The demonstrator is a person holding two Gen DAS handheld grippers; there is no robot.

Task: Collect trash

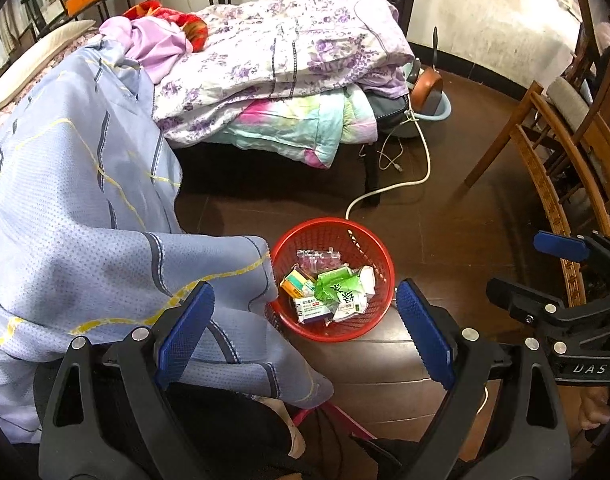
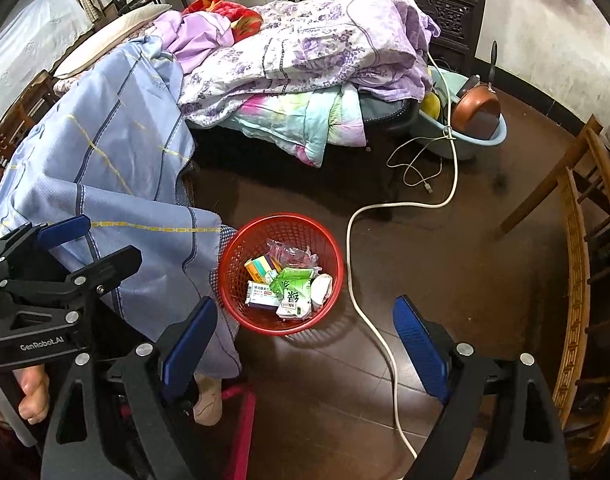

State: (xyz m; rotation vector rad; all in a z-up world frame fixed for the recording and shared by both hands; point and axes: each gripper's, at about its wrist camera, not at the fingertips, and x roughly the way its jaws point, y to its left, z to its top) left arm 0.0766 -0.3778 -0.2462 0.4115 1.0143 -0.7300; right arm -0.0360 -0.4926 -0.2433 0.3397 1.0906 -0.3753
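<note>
Two claws wait over a red basket of trash.

The left claw (image 1: 305, 336) and right claw (image 2: 305, 344) are both wide open, with nothing in them. The basket (image 2: 241, 252) sits on the dark floor (image 2: 445, 264), just ahead of both claws. Inside lie small boxes (image 2: 261, 294) and a green packet (image 2: 293, 284). A blue sheet (image 1: 85, 200) hangs just left of it.

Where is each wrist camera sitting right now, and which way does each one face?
Left wrist: rides the left gripper, angled steeply down at the red basket beside the blue sheet; own open fingers, plus the right gripper at right.
Right wrist: rides the right gripper, angled down at the same basket and white cable; own open fingers, the left gripper and a thumb at left.
Shared: basket of trash, sheet, floral quilt, dark floor.
</note>
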